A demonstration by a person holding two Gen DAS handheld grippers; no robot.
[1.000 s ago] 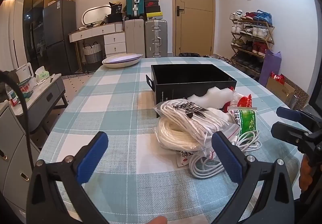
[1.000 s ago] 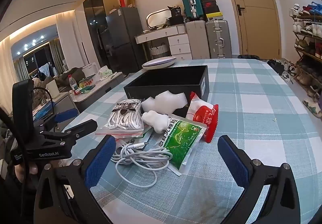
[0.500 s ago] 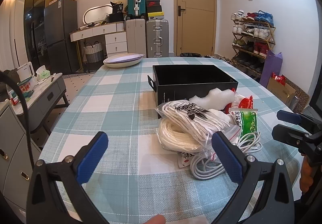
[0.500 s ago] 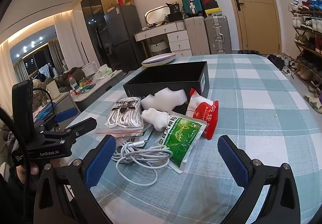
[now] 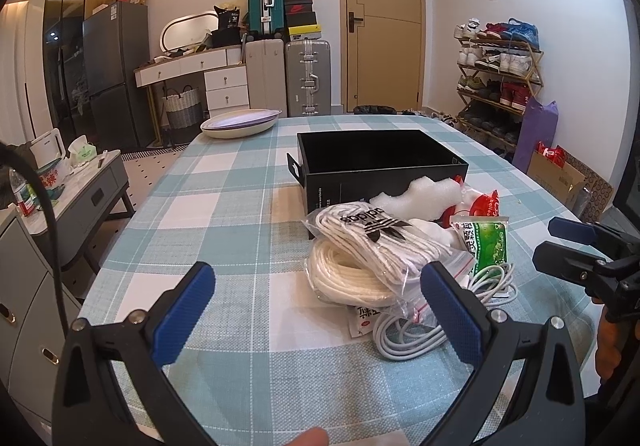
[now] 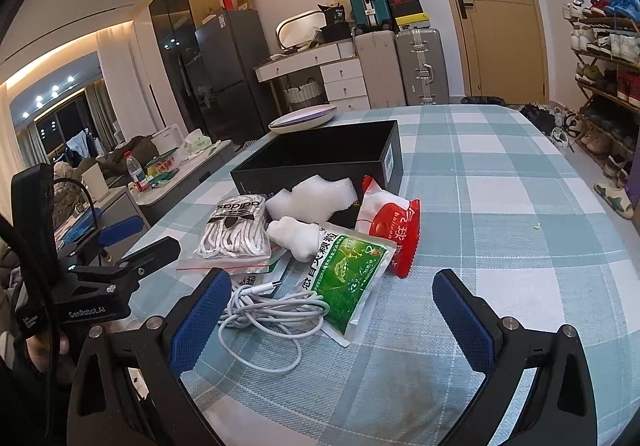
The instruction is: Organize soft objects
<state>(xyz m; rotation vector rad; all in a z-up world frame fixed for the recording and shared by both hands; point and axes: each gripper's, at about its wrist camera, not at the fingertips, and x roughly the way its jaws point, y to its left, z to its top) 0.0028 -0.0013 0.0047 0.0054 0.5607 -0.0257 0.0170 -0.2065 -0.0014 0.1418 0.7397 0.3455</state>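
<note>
**Both tongs wide, nothing gripped**

Your left gripper (image 5: 316, 306) and right gripper (image 6: 332, 310) both hang spread apart above the checked tablecloth (image 5: 224, 213), holding nothing. Ahead of you the soft things lie heaped: bagged white laces (image 5: 372, 242), a white cable (image 6: 272, 310), a green packet (image 6: 348, 278), a red packet (image 6: 396, 234) and foam pieces (image 6: 312, 197). They sit just in front of the open black box (image 5: 380, 165).

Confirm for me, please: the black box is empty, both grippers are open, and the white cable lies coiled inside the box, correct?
Not quite. The white cable lies coiled on the table, in front of the black box, not inside it; the right wrist view shows this. The box is empty, and the left gripper and right gripper are open.
</note>
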